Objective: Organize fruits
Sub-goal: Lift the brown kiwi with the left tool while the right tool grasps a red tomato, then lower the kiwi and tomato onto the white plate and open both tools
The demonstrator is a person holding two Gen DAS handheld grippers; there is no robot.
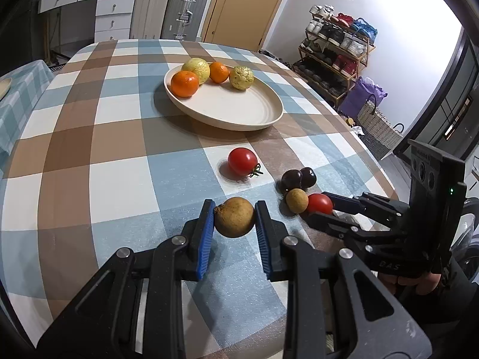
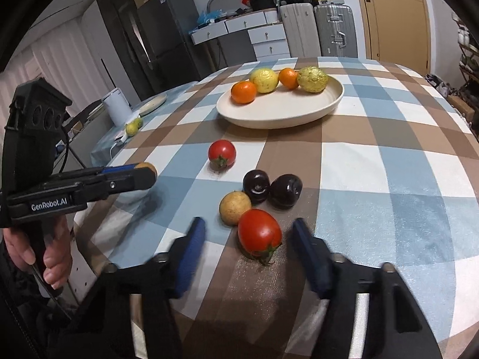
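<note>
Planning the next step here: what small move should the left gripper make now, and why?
Probably lift and carry toward the plate. The left gripper pads already press both sides of the brown fruit, and the plate's near half is bare, with oranges and yellow fruits at its far side.

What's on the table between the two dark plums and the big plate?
One red tomato sits on the checked cloth between the dark plums and the plate; otherwise that stretch is bare. The right wrist view shows it best.

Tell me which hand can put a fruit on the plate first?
Probably the left. The left gripper is already shut on the brown fruit, and the plate lies straight ahead. The right gripper is open around a tomato, not gripping it yet.
</note>
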